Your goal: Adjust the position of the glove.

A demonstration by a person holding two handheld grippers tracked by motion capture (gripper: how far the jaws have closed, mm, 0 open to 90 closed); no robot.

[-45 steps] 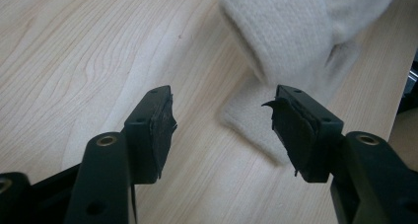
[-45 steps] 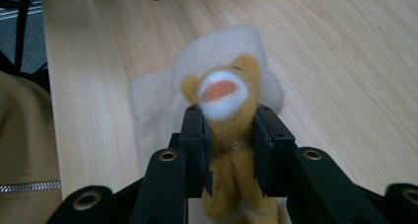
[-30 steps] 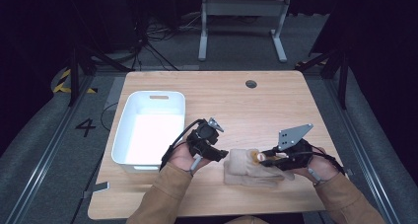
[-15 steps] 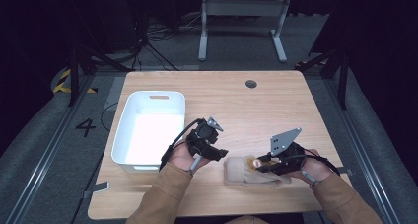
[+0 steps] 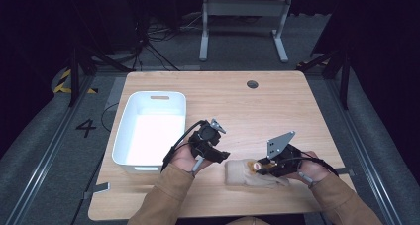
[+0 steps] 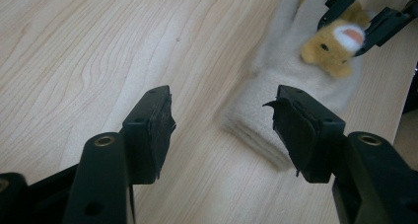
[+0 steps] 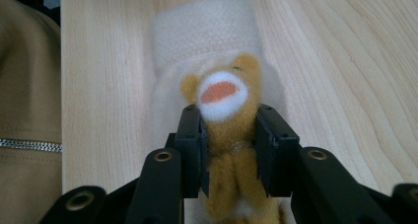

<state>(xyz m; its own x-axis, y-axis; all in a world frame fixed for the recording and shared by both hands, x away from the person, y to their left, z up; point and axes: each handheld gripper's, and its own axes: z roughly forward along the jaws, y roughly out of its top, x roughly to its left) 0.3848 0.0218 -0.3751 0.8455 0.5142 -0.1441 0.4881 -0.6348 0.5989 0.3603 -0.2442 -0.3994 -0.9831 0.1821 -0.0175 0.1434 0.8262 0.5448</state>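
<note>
High view: floor beside table bears a painted "4".

One cream glove with one bear face, lower centre; one white bin, left; two grippers.

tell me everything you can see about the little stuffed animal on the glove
The stuffed animal is a small plush toy of golden-brown fuzzy fabric, with a white muzzle, an orange mouth patch, dark eyes and rounded ears. It lies on a cream knitted glove near the table's front edge. The right gripper has its black jaws pressed on either side of the toy's body, below the head.
</note>
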